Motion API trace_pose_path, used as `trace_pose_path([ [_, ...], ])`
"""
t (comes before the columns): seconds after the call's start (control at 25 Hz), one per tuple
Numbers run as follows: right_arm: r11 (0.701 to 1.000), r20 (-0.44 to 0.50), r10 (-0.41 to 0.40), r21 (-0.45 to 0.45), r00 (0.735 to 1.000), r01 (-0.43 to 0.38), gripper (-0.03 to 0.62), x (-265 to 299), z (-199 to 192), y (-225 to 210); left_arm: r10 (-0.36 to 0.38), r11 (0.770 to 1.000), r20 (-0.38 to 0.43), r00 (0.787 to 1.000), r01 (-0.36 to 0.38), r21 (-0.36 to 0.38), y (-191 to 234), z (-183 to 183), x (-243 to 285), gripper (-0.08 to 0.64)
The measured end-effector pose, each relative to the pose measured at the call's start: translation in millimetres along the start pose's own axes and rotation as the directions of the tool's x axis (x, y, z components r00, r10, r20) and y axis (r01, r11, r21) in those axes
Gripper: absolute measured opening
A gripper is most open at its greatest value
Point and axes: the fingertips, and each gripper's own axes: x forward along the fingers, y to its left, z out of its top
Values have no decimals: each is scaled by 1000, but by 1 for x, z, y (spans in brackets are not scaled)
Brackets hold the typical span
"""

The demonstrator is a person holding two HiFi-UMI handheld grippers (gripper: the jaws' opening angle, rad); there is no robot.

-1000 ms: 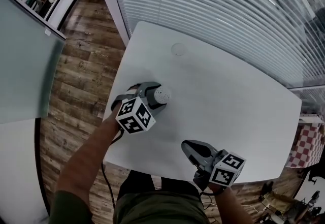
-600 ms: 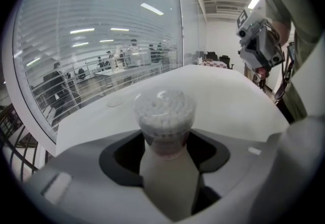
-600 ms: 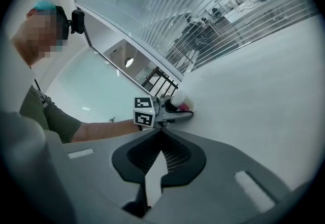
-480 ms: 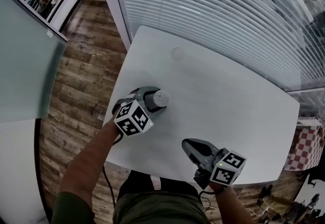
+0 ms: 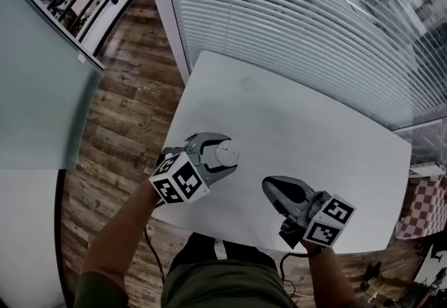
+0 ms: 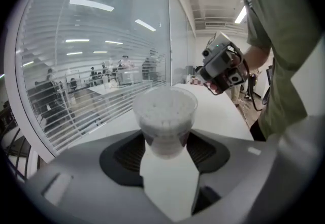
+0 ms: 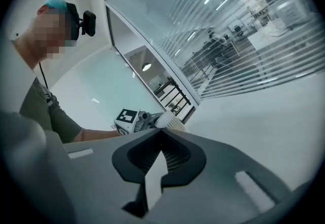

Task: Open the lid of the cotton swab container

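L claw (image 5: 225, 154) tightened on swab container (image 6: 165, 116); R claw (image 5: 274, 186) closed, low.

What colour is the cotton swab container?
The cotton swab container is clear, white swabs inside; left gripper view shows it best.

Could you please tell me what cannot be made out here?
Head view: cotton swab container in the left tool too small to show its lid.
Left gripper view: lid seam blurred.
Right gripper view: container's lower part hidden behind the right tool.
Head view: round mark on the table too faint to identify.
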Motion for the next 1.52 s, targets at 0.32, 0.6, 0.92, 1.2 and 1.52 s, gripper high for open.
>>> trace_pose_path([
  [0.32, 991, 46, 60, -125, 997, -54, 11, 2, 40, 44, -46, 996, -20, 999, 48, 75, -24, 38, -44, 261],
  [0.6, 961, 34, 119, -256, 992, -107, 14, -1, 60, 84, -73, 990, -48, 996, 78, 117, -44, 54, -73, 261],
  [0.92, 893, -48, 169, -416, 984, -174, 20, 5, 76, 130, -94, 985, -86, 992, 106, 139, -54, 65, -98, 261],
  [1.2, 827, -144, 168, -518, 975, -219, 81, 15, 78, 154, -95, 984, -100, 990, 109, 140, -59, 69, -114, 261],
  [1.52, 724, -317, 140, -614, 938, -316, 151, 31, 66, 175, -132, 981, -137, 982, 149, 126, -68, 66, -123, 261],
])
